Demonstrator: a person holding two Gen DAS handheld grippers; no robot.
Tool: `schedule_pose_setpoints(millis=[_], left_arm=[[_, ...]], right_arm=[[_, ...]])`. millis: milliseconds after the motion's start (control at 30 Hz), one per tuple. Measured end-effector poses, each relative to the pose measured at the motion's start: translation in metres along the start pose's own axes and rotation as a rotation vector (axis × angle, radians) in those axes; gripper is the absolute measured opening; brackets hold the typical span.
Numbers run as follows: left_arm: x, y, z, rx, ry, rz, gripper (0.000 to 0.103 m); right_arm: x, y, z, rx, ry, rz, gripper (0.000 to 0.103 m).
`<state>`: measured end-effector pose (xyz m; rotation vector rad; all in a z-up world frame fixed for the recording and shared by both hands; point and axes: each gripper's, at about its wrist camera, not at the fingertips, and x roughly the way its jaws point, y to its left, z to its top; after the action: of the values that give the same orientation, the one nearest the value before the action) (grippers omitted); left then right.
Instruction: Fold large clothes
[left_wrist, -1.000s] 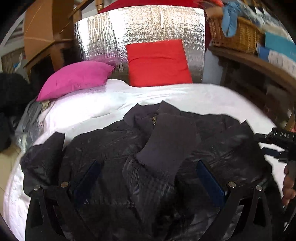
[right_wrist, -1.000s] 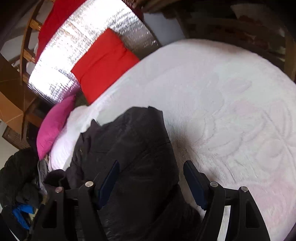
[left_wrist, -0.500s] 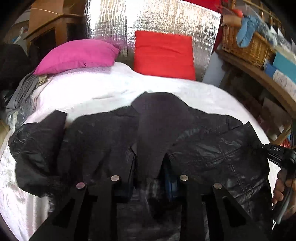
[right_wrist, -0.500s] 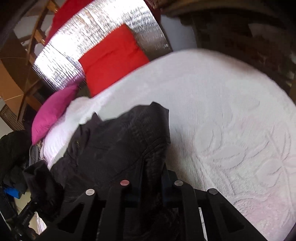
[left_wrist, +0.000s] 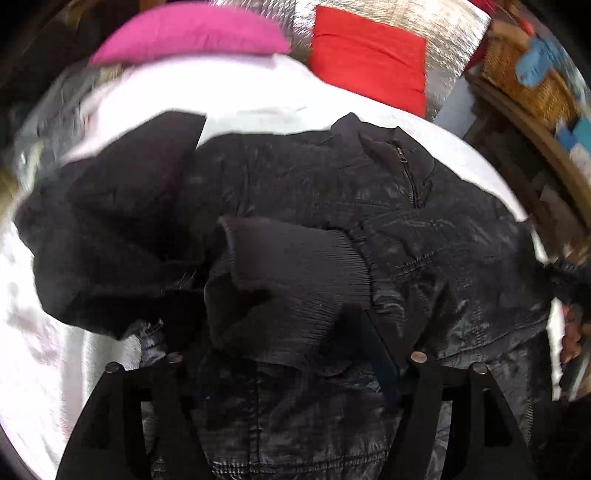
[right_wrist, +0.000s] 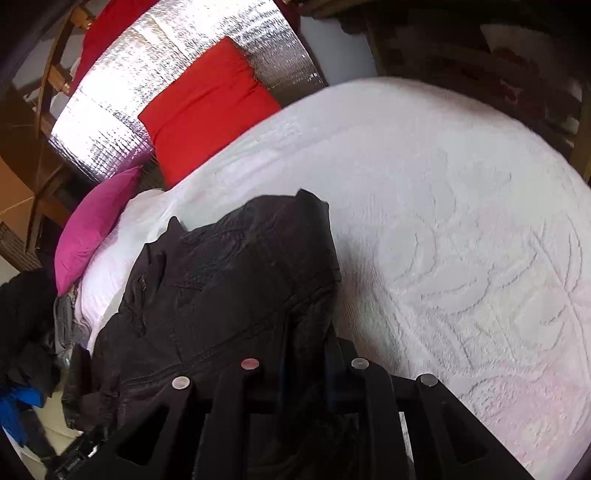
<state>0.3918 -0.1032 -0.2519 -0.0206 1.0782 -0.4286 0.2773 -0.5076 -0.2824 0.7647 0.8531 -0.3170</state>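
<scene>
Folding the shiny black padded jacket (left_wrist: 424, 236) on the white quilted bed (right_wrist: 461, 221): right gripper (right_wrist: 306, 373) is clenched on its side edge. The left gripper (left_wrist: 291, 354) has just been opening, its fingers released around the ribbed cuff (left_wrist: 295, 266). Lay that sleeve flat across the chest before withdrawing.

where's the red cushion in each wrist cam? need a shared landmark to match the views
Left wrist: red cushion at top, right of centre, beyond the black jacket.
Right wrist: red cushion at upper left, tilted, above the jacket.
Shared landmark: the silver foil panel directly behind the cushion; the pink pillow also shows in both.
</scene>
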Motion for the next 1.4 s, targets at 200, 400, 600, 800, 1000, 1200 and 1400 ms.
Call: schedule_pose_setpoints(millis=[200,400,600,800,1000,1200,1400], left_arm=[[0.000,0.017,0.000,-0.116,0.019,-0.146,0.072],[-0.009,0.013,0.010,-0.137,-0.081,-0.116,0.021],[-0.045,-0.009,0.025,-0.017,-0.316,0.032,0.017],[0.005,0.001,0.030,-0.007,-0.110,0.166,0.018],[-0.001,0.010,0.029,-0.013,-0.062,0.160,0.053],[-0.056,0.028,0.027,-0.034,-0.215,0.087,0.066],[-0.095,0.077,0.018,-0.155,-0.371,0.127,0.083]], right_arm=[[0.008,-0.016,0.000,0.089,0.055,0.071,0.034],[0.010,-0.002,-0.006,0.021,0.036,0.053,0.027],[-0.022,0.017,-0.006,-0.042,-0.120,0.041,0.016],[0.004,0.007,-0.006,-0.045,-0.039,-0.041,0.016],[-0.005,0.003,0.003,0.014,0.004,-0.037,0.021],[-0.043,0.024,0.001,-0.041,-0.143,-0.119,0.021],[-0.058,0.077,-0.020,-0.174,-0.167,0.024,0.038]])
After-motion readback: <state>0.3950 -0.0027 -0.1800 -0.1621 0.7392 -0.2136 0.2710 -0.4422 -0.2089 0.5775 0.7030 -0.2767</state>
